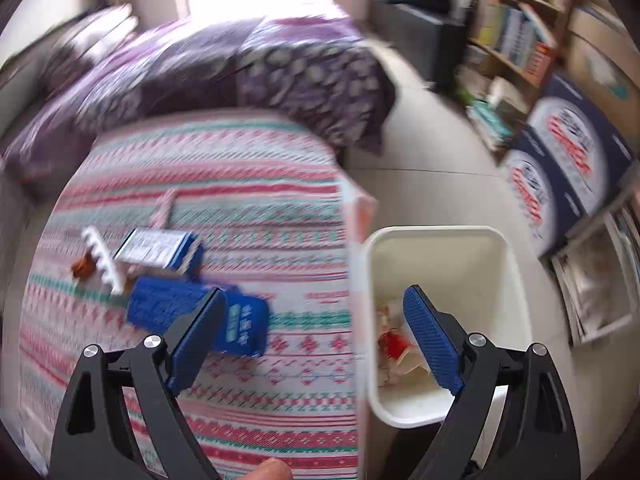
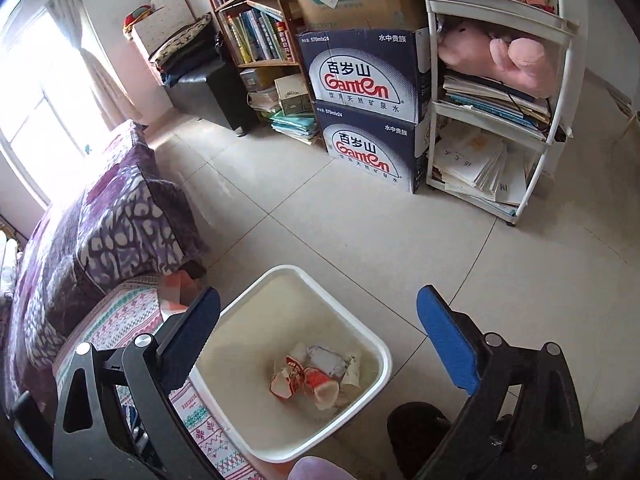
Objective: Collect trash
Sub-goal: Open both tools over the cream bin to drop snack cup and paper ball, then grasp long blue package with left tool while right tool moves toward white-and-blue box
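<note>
On the patterned bed sheet point(image 1: 248, 216) lie a blue box with a white label point(image 1: 160, 248), a blue packet point(image 1: 168, 308) and a second blue packet point(image 1: 244, 328). A white ridged plastic piece point(image 1: 102, 260) and a brown wrapper point(image 1: 82, 268) lie beside them. My left gripper point(image 1: 316, 300) hangs open over the bed's edge, nothing between its fingers. A white bin point(image 1: 436, 232) stands on the floor beside the bed. My right gripper point(image 2: 320, 296) stands open and empty above this bin point(image 2: 304, 270), which holds crumpled red-and-white wrappers and paper cups point(image 2: 316, 376).
A purple patterned blanket point(image 2: 104, 224) covers the far part of the bed. Along the wall stand a bookshelf point(image 2: 256, 36), stacked water cartons point(image 2: 368, 112) and a white shelf cart point(image 2: 496, 128). A dark slipper point(image 2: 416, 420) sits right of the bin. Tiled floor point(image 2: 360, 232) lies between.
</note>
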{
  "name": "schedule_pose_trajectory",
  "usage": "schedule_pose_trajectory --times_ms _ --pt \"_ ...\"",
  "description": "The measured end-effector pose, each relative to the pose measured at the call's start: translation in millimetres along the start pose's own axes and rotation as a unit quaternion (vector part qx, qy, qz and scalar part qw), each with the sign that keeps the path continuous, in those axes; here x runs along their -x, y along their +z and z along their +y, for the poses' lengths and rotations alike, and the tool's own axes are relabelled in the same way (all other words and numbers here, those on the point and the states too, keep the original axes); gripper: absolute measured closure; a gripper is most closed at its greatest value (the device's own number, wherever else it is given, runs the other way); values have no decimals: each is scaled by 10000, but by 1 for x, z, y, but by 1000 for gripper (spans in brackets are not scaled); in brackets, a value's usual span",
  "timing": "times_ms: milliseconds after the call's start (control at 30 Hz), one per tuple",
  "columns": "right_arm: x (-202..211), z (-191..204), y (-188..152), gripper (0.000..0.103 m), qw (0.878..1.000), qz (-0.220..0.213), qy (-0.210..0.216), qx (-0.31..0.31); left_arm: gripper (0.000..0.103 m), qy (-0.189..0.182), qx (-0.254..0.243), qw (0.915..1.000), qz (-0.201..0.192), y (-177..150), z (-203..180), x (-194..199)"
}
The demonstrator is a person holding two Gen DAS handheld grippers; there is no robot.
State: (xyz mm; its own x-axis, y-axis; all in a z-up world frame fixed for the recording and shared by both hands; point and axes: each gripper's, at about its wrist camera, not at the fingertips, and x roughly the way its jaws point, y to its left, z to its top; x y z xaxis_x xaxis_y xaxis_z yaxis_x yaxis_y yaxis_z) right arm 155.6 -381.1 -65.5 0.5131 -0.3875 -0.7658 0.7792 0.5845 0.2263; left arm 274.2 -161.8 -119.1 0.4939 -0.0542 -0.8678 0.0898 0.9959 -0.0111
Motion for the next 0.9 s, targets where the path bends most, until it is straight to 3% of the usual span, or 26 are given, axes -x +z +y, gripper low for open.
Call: schedule_pose_trajectory --times_ms 100,233,367,533,633,767,900 --pt "-1 11 -8 8 9997 39 49 221 16 475 1386 9877 550 3 59 -23" --pt "-5 21 -18 8 9986 135 44 504 16 703 2321 9643 1065 3 102 -55" --pt "-11 28 -23 8 9977 245 36 633 16 755 2716 9467 1558 -2 118 -87" --pt "-17 37 -28 8 9968 363 23 715 15 367 2783 9415 1867 -5 131 -110" --pt "-19 48 -35 8 9957 474 80 790 15 140 2937 9330 2073 -16 141 -113" --pt "-21 66 -46 8 9934 557 121 992 42 -32 2607 9486 1793 -18 149 -96" --pt "-23 86 -60 8 9902 623 155 1240 59 -148 2323 9587 1633 -24 169 -75"
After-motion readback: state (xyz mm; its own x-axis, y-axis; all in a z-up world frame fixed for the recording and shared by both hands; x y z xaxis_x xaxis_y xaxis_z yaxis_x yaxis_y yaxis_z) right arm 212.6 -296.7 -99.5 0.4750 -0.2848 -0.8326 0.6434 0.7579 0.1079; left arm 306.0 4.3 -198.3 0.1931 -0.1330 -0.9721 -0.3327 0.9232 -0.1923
